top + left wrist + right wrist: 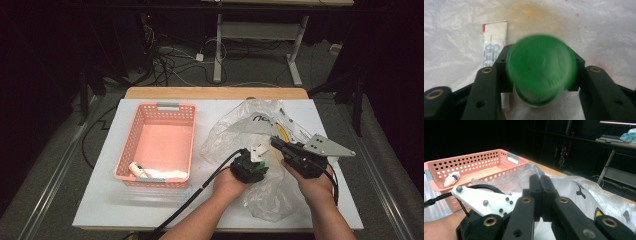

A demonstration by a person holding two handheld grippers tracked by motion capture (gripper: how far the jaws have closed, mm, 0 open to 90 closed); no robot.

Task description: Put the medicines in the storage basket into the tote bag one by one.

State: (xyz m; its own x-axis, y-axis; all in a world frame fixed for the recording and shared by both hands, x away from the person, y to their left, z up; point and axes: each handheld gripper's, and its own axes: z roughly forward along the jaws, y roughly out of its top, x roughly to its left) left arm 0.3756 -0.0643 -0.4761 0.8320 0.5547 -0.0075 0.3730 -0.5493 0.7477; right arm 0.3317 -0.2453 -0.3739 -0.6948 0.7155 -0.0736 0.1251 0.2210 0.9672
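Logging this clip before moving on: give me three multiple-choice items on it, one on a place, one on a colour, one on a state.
1. Where does the small white bottle lie?
A. In the pink basket, at its near end
B. On the plastic bag
C. On the floor

2. What colour is the cap held by the left gripper?
A. Red
B. Green
C. Yellow

3. How do the jaws of the right gripper stand?
A. Wide open
B. Clamped on the basket
C. Closed together, seemingly with nothing between them

Answers: 1 A, the high view shows the bottle inside the basket's near end. 2 B, the left gripper view shows a green cap clamped between the jaws over the clear plastic bag. 3 C, the right gripper view shows the two jaws pressed side by side.
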